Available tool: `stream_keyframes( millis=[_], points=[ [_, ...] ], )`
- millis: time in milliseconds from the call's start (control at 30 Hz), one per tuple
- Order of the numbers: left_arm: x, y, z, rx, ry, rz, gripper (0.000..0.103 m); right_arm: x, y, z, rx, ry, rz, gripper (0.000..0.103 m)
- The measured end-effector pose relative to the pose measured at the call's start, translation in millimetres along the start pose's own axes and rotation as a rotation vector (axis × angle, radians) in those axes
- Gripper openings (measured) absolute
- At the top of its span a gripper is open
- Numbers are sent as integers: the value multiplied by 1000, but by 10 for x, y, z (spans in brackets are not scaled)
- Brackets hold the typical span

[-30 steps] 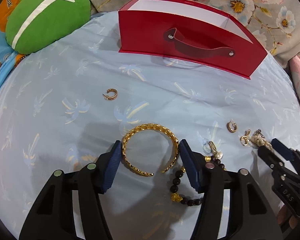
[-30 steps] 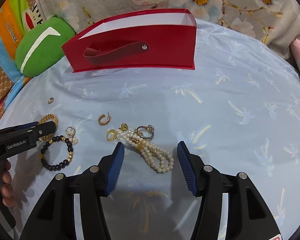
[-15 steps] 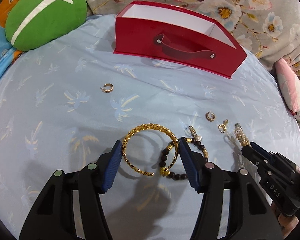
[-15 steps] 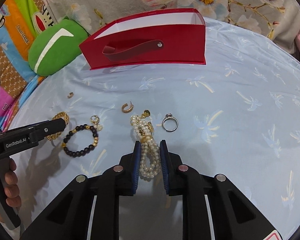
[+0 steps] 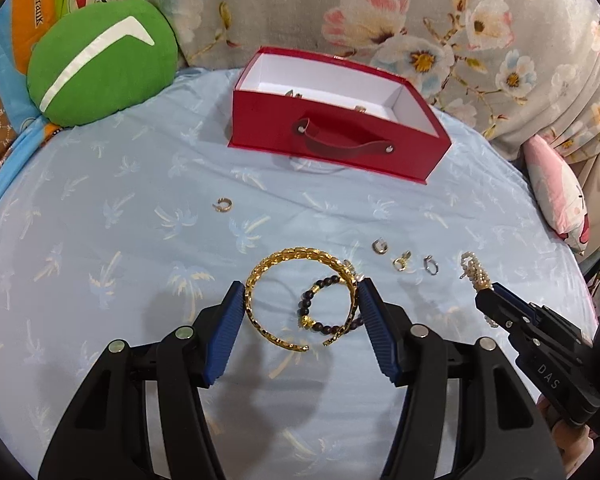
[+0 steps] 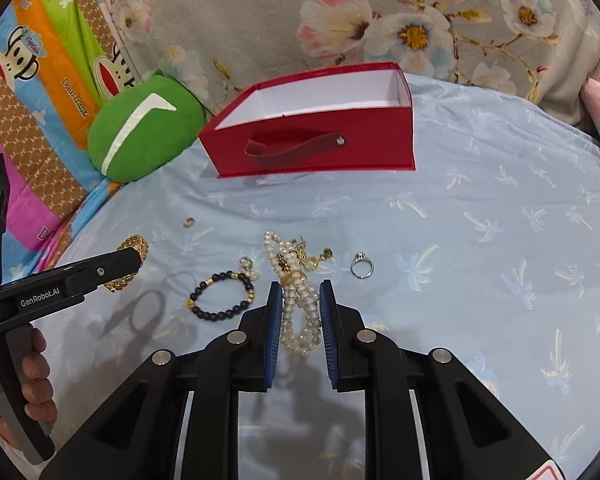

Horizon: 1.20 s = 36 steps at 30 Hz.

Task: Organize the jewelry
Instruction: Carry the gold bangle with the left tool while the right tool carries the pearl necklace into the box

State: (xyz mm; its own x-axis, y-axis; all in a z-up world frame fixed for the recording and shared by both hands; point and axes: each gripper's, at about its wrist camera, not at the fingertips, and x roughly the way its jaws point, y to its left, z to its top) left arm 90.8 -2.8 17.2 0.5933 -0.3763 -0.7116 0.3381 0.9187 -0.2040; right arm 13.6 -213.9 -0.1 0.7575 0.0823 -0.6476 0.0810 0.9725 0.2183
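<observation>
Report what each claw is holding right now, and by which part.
Left claw grips the gold bangle across its width, one pad on each outer side. Right claw pinches the pearl bracelet around the middle of its bundled strands.

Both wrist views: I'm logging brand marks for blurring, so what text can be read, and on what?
"GenRobot.AI": side of the left tongs, seen in the right wrist view.
"DAS": side of the right tongs, seen in the left wrist view; possibly part of a longer word.
"Paul Frank": printed cartoon fabric behind the green cushion; stylised, partly folded.
Red box: no text visible.
</observation>
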Motion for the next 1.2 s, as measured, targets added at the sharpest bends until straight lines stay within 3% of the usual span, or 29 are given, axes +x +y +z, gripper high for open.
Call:
stream_keyframes(
  millis=[200,367,600,800,1000,1200],
  points=[
    [-212,-81,222,36,-71,2,56,-160,51,238,-24,-60,-8,18],
    [-297,-124,558,72,-145,21,56,-187,53,628,-50,-122,-14,18],
    [-174,-156,1309,108,-232,45,56,-19,-37,1405,-73,-191,-33,18],
    [146,-146,1918,99,-258,39,56,414,-205,2040,-49,-175,-34,18],
    [751,-132,2417,97,-210,56,56,1046,-406,2450,12,-91,-11,18],
    [1505,-115,2693,96,-65,55,56,1773,-582,2595,62,36,-12,18]
  ],
)
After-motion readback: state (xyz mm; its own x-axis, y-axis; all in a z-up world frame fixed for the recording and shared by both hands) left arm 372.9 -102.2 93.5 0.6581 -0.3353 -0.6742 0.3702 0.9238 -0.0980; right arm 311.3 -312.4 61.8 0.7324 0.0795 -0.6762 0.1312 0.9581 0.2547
